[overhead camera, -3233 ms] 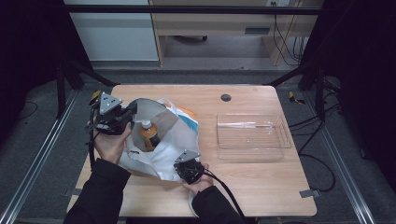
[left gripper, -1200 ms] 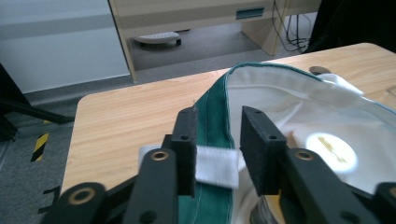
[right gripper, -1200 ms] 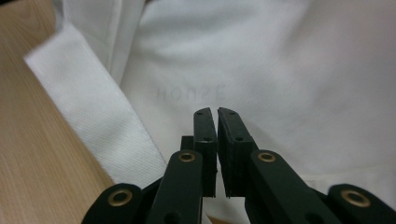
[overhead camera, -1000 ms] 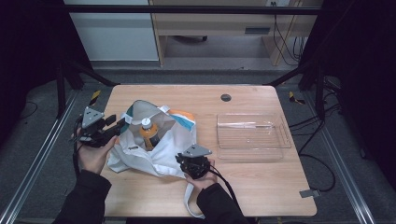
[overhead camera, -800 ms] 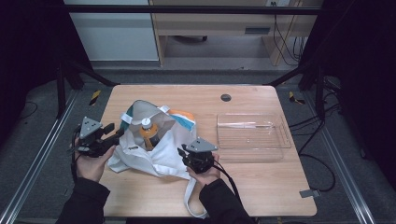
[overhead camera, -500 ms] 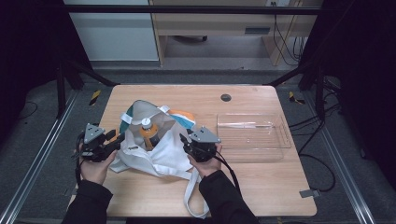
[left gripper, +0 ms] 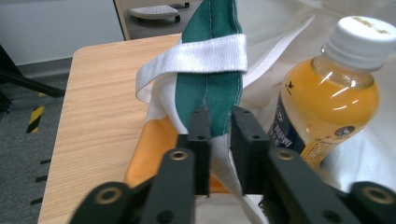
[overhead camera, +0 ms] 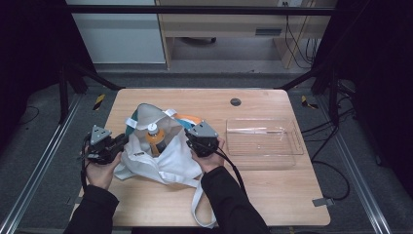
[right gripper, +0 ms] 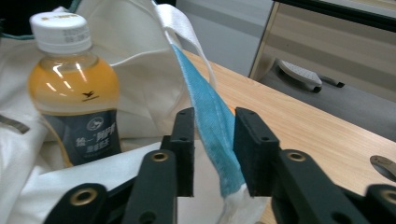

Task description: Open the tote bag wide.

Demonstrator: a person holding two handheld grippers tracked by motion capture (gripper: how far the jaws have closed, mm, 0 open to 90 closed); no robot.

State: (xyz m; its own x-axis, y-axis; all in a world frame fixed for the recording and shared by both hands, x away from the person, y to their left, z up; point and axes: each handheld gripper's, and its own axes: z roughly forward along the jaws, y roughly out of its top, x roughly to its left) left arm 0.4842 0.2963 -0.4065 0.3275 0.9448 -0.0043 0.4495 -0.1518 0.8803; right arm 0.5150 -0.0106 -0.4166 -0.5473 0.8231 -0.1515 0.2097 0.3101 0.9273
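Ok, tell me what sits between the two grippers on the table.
In the high view, the open tote bag with the orange drink bottle standing in it lies between the left gripper and the right gripper.

White bag (overhead camera: 168,158), orange drink, pale wood

The bag's rim shows green, blue and orange panels; the bottle (left gripper: 327,98) holds orange liquid under a white cap with a dark label; the table (overhead camera: 272,190) is light wood; the tray (overhead camera: 263,138) is clear.
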